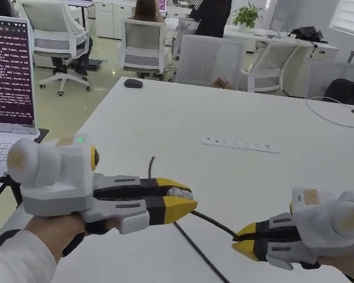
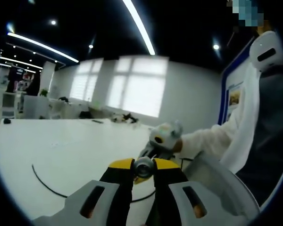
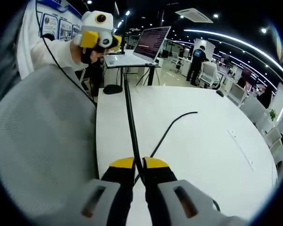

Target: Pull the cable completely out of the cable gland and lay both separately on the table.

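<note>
Beside the left edge of the table [image 1: 165, 118] we see an open laptop [image 1: 9, 71] showing lines of text, and a dark mouse [image 1: 133, 83] sits on the table near its far left corner.

Over the near left part of the table a hand holds the left claw [image 1: 187, 197]. Its yellow jaws are clamped on the cable gland [image 2: 144, 165]. In the left gripper view we see the small round metal gland pinched at the very front of the two tips.

From that claw the black cable [image 1: 215, 225] runs in a straight line, clear of the table surface, across to the right claw [image 1: 236, 239] over the near right part of the table. The right claw's jaws are closed tight on the cable. In the right gripper view it passes between the two yellow tips and stretches straight away to the left claw. We cannot tell whether the cable's end sits inside the gland or only reaches it.

On the other side of the right claw's grip, the rest of the cable drops to the table and lies there in a loose curve. It passes beneath the left claw, and its free end rests on bare table toward the middle.

Farther back, a white power strip [image 1: 242, 144] lies flat toward the table's right side, well apart from both claws.
</note>
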`<state>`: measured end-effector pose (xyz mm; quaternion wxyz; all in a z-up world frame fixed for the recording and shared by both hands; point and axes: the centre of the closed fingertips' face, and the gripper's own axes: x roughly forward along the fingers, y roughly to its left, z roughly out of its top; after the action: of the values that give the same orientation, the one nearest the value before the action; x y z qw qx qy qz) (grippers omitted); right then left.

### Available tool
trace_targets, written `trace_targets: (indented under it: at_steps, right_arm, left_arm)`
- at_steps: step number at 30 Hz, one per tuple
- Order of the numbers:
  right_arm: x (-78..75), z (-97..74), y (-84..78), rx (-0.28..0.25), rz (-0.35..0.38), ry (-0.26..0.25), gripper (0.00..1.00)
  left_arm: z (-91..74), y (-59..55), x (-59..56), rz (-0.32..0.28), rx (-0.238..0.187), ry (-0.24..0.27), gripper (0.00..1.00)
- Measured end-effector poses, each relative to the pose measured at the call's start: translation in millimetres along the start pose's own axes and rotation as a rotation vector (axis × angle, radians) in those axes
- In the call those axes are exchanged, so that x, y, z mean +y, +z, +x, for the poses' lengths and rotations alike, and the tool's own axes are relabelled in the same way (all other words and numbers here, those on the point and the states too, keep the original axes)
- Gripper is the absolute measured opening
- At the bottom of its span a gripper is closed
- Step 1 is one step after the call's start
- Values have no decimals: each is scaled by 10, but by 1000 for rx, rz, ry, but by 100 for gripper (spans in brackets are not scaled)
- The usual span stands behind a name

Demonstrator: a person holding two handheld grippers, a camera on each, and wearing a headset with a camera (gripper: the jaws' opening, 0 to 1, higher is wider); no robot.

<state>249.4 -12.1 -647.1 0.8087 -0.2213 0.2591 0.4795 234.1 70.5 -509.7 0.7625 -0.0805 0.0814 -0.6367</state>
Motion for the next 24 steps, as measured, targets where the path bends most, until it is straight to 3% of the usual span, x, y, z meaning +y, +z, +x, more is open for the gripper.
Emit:
trace_targets:
  at_steps: [15,24]
  right_arm:
    - [79,427,-136,68,23,52,7]
    - [307,675,-350,180,-28,147,8]
  left_arm:
    - [-4,-67,89,-25,27,31,17]
    - [0,-96,87,-25,41,30,17]
